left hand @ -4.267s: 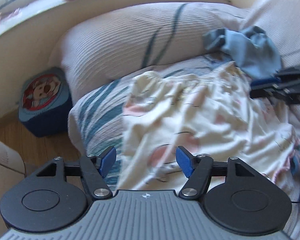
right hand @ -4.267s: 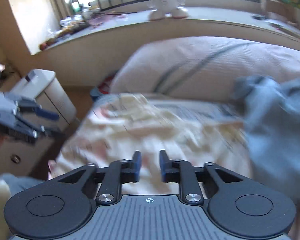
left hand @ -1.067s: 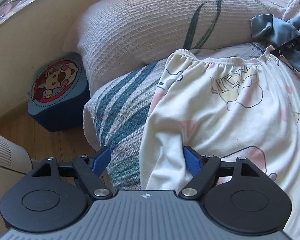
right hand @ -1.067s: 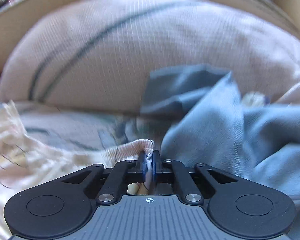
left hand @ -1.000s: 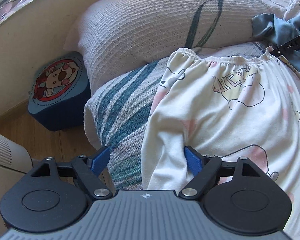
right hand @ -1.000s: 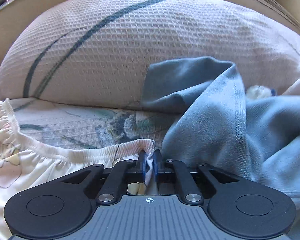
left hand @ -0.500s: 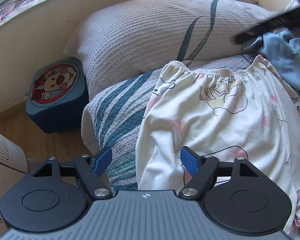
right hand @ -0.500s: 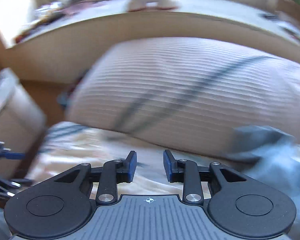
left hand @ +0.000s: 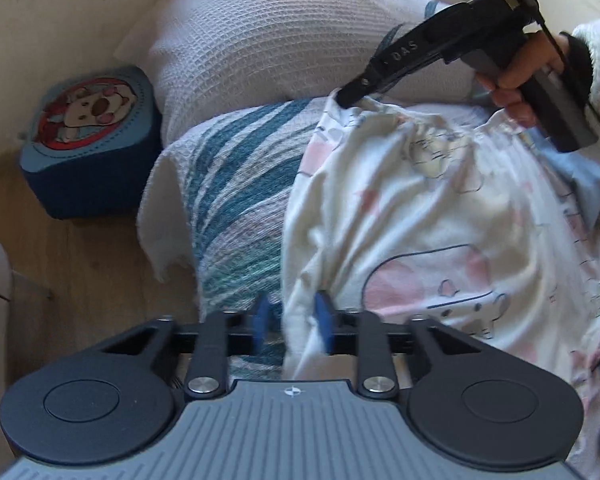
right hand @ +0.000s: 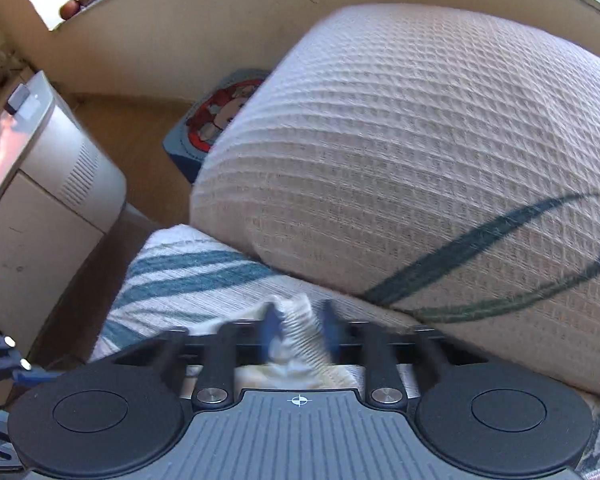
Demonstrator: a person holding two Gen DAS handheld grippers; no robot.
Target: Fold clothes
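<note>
Left gripper (left hand: 290, 322): fingers have just been closing, now narrow, with the side edge of the printed pants (left hand: 440, 232) caught between them. Right gripper (right hand: 298, 326): fingers also just closing, narrow, the gathered waistband corner bunched between the blurred pads. Compared with a second ago, the right grip has been shifted from the far waistband corner to the near one, so a lengthwise fold is judged to be set up. Pants lie spread on the striped blanket (left hand: 228, 184) of the bed, below the pillow (right hand: 420, 140). Only the left view shows the whole garment and the person's hand (left hand: 520, 76); only the right view shows the white cabinet (right hand: 40, 184).
</note>
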